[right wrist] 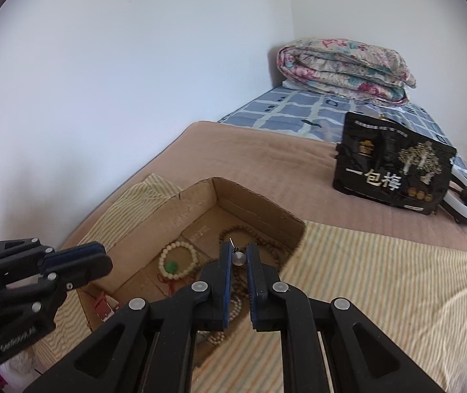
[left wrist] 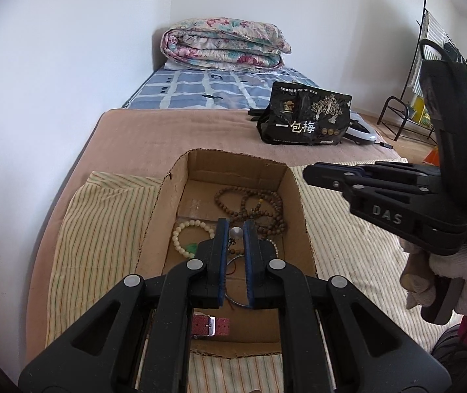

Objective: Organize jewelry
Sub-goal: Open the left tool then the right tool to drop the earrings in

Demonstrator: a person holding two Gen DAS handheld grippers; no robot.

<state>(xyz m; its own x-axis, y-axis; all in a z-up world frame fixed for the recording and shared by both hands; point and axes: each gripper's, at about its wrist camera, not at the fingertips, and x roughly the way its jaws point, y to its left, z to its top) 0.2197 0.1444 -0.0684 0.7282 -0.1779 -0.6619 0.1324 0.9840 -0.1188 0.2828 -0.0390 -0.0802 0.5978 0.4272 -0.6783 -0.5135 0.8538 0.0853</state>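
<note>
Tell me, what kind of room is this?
Most likely a bedroom: a folded floral quilt lies on a checked mattress, and a clothes rack stands by the far wall.

Soft, even daylight fills both views, brightest at far right beyond the tongs (likely a window). Shadows are faint. Fisheye bending and dark vignetting ring the edges; focus is slightly soft throughout.

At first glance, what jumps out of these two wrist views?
An open cardboard box sits on striped cloth on the bed, holding brown bead strands and a cream bracelet with a green charm. Over it, the left gripper pinches a small pearl, and the right gripper holds a pearl stud with its pin pointing up. A black snack bag stands behind.
</note>
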